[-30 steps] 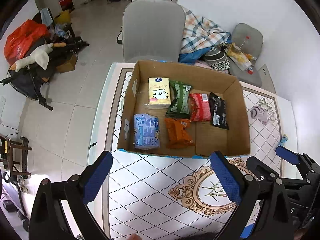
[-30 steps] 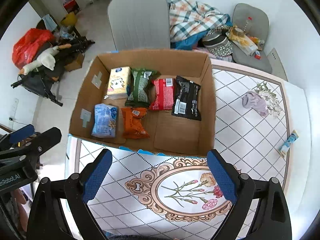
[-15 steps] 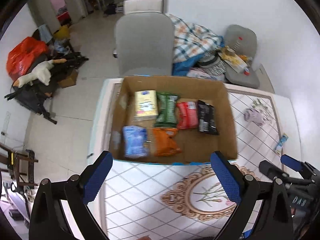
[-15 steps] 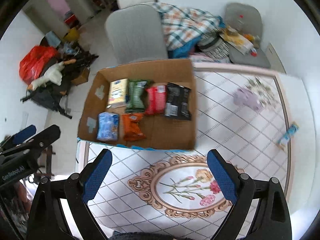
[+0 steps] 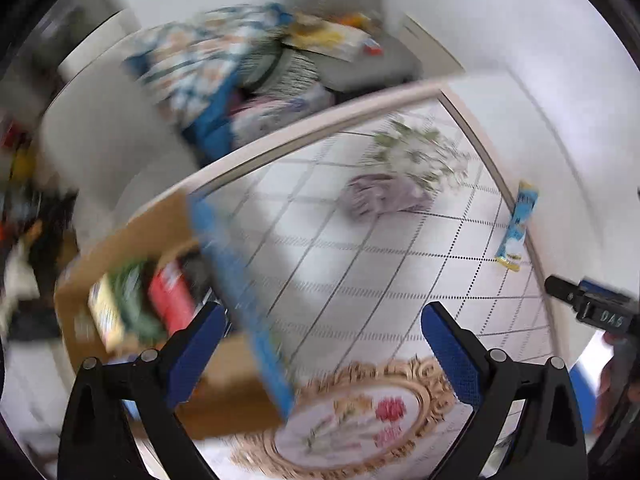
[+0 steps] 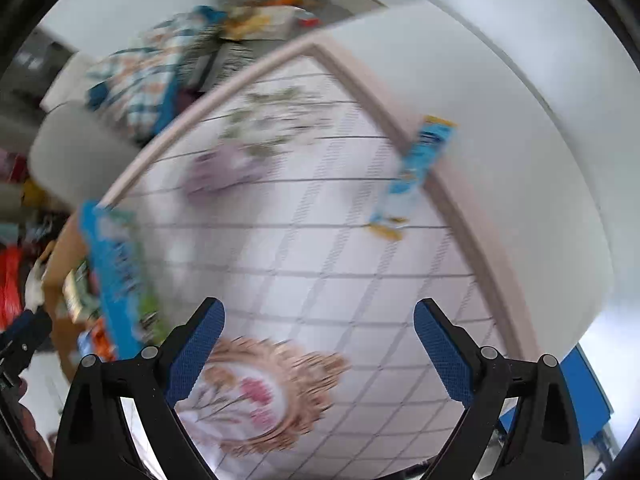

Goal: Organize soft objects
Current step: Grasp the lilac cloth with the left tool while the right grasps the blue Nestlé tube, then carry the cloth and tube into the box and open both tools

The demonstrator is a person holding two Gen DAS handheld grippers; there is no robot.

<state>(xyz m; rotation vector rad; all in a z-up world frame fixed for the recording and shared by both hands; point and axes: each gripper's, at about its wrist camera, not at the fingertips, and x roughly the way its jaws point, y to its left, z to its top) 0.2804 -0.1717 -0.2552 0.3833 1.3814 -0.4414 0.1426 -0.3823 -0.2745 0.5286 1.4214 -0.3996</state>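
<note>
Blue-padded jaws of both grippers, left gripper [image 5: 320, 344] and right gripper [image 6: 318, 338], gape empty above the table [image 6: 320, 272].

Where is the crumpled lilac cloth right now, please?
The crumpled lilac cloth lies on the table's tiled mat, right of the cardboard box, beside the printed green leaves.

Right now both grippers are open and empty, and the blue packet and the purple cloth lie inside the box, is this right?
Not quite. The blue packet and the purple cloth lie on the table, outside the box, as the left wrist view shows. The left gripper and right gripper are indeed open and empty.
</note>
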